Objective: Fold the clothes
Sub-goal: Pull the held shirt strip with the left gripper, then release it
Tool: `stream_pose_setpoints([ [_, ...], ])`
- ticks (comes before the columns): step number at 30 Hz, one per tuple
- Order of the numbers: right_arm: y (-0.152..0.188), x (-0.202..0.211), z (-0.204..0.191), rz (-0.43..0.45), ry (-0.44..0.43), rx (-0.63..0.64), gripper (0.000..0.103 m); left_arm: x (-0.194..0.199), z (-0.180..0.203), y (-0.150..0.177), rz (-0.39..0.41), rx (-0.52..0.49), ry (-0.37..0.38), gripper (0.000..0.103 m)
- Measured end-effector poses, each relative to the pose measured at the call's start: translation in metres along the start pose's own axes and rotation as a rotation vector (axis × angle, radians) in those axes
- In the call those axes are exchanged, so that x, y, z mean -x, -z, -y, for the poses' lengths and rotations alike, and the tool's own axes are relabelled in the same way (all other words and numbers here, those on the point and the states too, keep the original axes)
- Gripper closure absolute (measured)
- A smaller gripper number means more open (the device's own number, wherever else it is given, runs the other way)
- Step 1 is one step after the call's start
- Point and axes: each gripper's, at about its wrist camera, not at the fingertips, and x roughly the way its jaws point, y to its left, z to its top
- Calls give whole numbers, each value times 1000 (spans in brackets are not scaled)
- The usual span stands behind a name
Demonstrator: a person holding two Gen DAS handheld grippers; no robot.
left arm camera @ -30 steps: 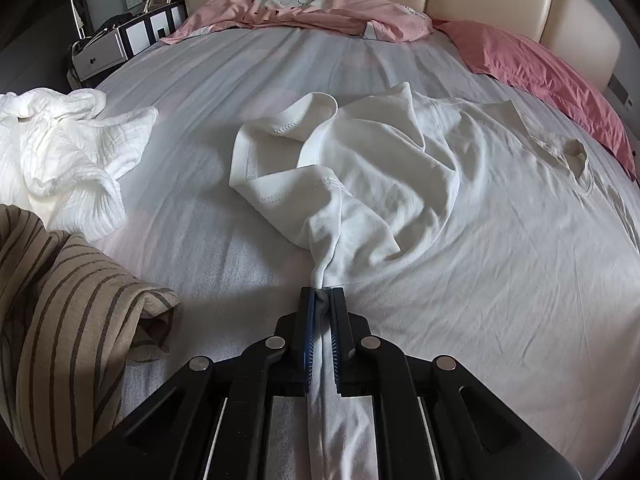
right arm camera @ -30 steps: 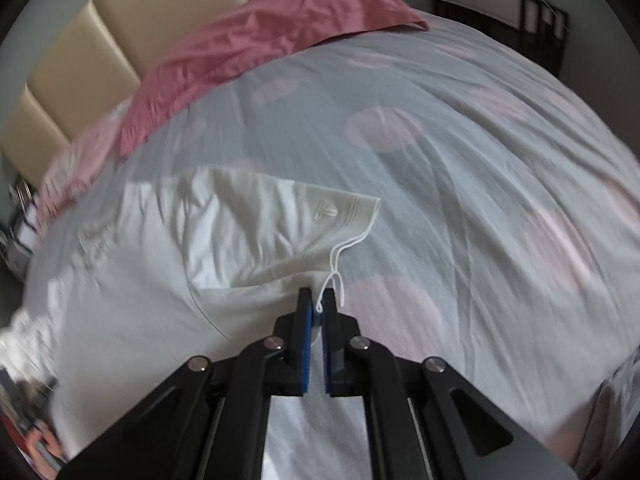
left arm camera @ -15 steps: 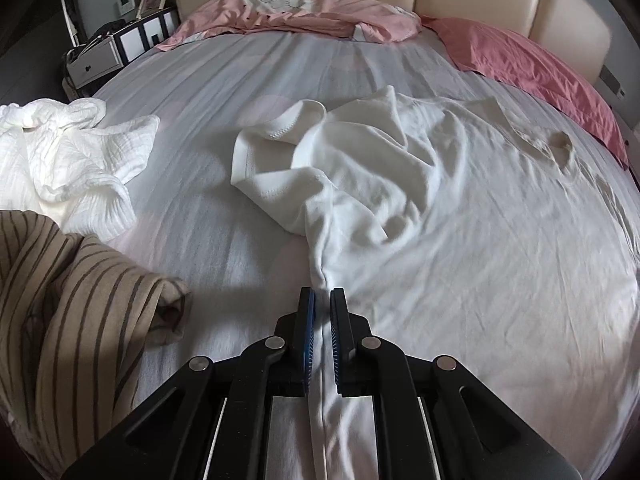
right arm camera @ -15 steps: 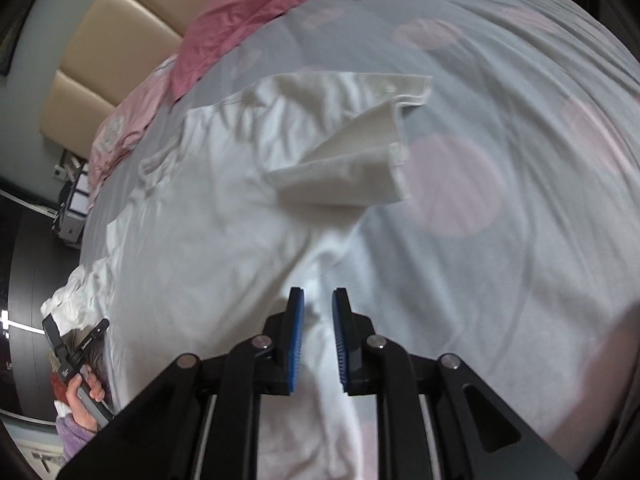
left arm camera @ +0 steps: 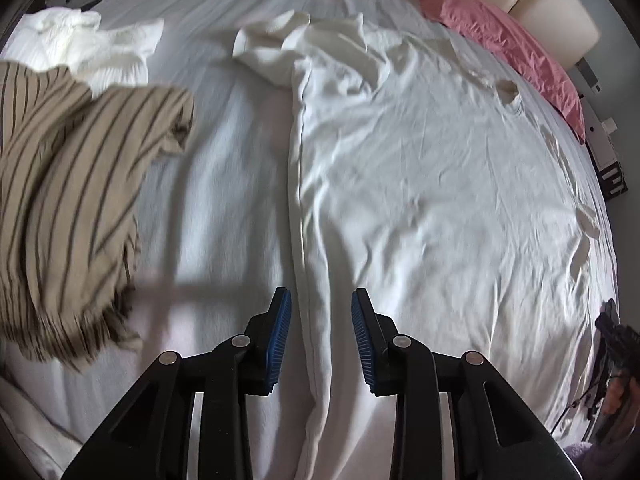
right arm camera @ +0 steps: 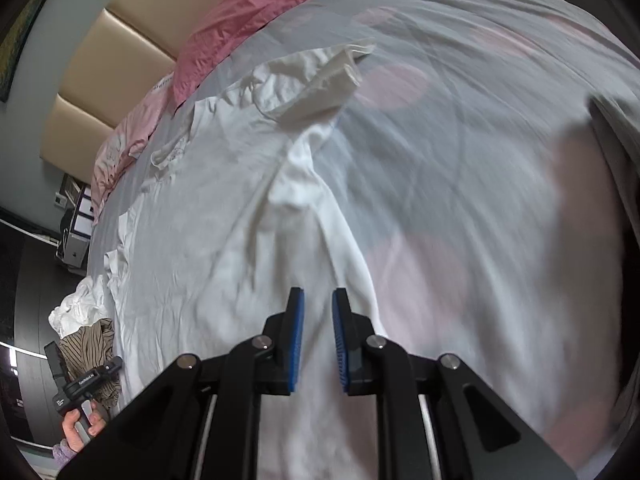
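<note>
On the bed (left arm camera: 224,184), I hold the left hand-held gripper (left arm camera: 321,300) parted to a middling gap, its jaws having just been opening; the white T-shirt (left arm camera: 420,184) lies under it, its side edge running between the pads, which no longer pinch it. The shirt stretches straight ahead of this gripper, long axis along my line of sight, collar (left arm camera: 508,90) far ahead and to the right (toward the headboard). The right hand-held gripper (right arm camera: 318,300) stands narrowly apart, empty, over the opposite edge of the white T-shirt (right arm camera: 224,248), a rumpled sleeve (right arm camera: 320,80) far ahead. Both sit at the hem end, neither nearer, I judge.
</note>
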Motion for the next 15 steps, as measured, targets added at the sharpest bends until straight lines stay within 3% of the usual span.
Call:
stream_pose_setpoints([
  [2,15,9,10,7,-3,-32,88,-4,2,5,-12,-9,-22,71],
  [8,20,26,13,62,-10,-59,88,-12,11,16,-14,-43,-87,98],
  [11,21,28,14,78,8,-53,88,0,0,16,45,16,-142,100],
  [15,24,29,18,77,23,-59,88,1,-18,21,39,68,-189,102],
])
